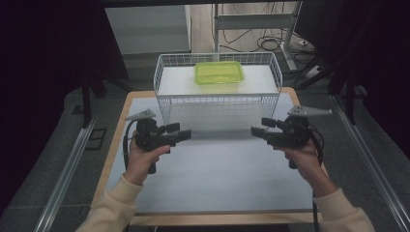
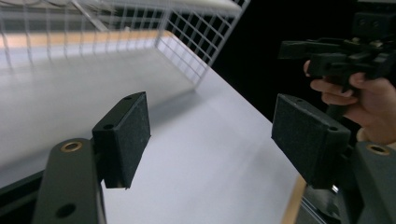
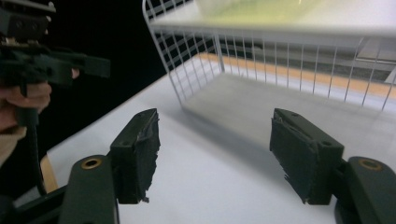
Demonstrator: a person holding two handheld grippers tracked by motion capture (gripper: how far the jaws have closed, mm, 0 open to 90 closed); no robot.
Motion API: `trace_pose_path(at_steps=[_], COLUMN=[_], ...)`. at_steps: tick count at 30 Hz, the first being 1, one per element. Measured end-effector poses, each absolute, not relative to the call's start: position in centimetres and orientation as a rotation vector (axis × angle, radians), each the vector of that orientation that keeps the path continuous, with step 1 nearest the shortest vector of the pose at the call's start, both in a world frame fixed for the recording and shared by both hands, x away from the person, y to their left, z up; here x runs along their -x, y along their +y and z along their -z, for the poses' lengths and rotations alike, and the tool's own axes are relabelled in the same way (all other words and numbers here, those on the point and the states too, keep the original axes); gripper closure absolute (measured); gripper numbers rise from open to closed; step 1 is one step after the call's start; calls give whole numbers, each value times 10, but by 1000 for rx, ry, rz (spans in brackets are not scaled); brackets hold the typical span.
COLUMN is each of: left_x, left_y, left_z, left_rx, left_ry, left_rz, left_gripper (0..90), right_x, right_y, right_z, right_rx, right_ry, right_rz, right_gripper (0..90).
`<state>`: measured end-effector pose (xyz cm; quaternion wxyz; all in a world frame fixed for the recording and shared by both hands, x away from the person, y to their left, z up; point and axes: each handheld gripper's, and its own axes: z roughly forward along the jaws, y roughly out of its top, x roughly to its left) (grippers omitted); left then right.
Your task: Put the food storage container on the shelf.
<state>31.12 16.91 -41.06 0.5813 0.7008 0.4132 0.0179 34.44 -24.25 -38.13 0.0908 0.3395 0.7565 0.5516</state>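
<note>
A lime-green lidded plastic box (image 1: pixel 219 73) rests on the raised white shelf inside a white wire basket (image 1: pixel 164 79) at the far side of the table. My left gripper (image 1: pixel 186 133) is held in a hand left of centre, in front of the basket, its jaws pointing right and open with nothing between them (image 2: pixel 212 140). My right gripper (image 1: pixel 256 126) faces it from the right, also open and empty (image 3: pixel 215 149). Both hover over the white table top (image 1: pixel 217 169). The basket's corner (image 3: pixel 187 46) shows just beyond the right jaws.
The table has a wooden edge (image 1: pixel 212 218) around its white surface. Metal rails (image 1: pixel 63 179) run along the floor on both sides. Cables (image 1: pixel 270 43) and a desk frame stand behind the basket. Bare table top lies between the two grippers.
</note>
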Motion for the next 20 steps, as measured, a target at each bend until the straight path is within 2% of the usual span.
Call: trace_pose_path(at_steps=[10,20], left_x=[-283,-285], left_y=[166,162], left_z=[466,471], left_rx=[-1739,-1744], left_ry=[1005,1006], left_rz=[-29,-5], left_gripper=[275,277], right_x=[-310,-301], right_y=[-258,-260], right_z=[440,443], right_rx=[-997,-963], right_ry=[2291,2285], right_rz=[-1588,-1573], right_gripper=[300,282])
